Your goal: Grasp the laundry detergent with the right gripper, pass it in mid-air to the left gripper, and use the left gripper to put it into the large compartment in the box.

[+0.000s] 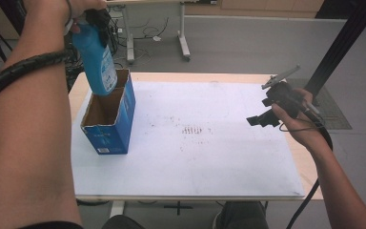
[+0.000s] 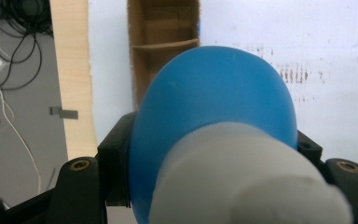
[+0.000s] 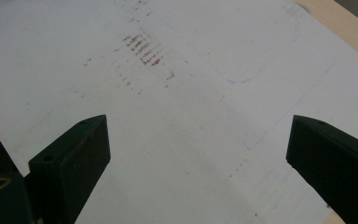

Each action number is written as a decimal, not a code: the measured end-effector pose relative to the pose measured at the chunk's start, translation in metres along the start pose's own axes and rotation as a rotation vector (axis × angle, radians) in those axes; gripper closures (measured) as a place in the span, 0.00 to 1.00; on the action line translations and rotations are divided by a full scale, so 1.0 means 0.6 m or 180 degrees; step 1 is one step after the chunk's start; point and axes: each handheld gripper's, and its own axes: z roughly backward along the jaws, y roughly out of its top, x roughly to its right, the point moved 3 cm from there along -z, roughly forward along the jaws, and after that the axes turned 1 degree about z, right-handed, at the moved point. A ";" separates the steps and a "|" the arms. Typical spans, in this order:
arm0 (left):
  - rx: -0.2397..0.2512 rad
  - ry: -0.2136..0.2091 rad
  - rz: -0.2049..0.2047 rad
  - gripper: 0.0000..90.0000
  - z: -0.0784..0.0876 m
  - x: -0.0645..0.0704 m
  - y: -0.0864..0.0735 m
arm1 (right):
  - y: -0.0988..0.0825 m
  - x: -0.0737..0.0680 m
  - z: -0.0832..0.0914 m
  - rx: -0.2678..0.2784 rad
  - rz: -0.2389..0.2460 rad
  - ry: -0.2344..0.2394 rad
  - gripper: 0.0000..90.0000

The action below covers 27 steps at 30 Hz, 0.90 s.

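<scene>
Both left jaws pinch blue bottle, seemingly above box; right jaws spread.

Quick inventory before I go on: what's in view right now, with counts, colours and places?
bottle: 1, blue with a pale cap, held tilted above the open box, base just over its rim
box: 1, blue cardboard with a brown inside, open top, on the left of the sheet
white sheet: 1, covers the table, reddish-brown marks near its middle
table: 1, light wood, edge showing round the sheet
far table legs: white, on the grey floor behind
left tool: 1, black, shut on the bottle
right tool: 1, black, jaws wide apart over the right of the sheet
forearms: 2, coming in from the bottom
</scene>
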 end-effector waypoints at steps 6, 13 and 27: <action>0.0053 -0.0013 0.0196 0.40 -0.007 -0.019 0.000 | 0.001 -0.001 0.000 -0.0035 0.0021 -0.0014 0.07; 0.0066 0.0018 0.0262 0.40 -0.018 -0.031 0.000 | 0.000 0.001 0.001 -0.0051 0.0028 -0.0019 0.07; 0.0062 -0.0045 0.0292 0.40 -0.075 -0.048 0.000 | -0.001 -0.004 -0.005 -0.0073 0.0051 -0.0005 0.07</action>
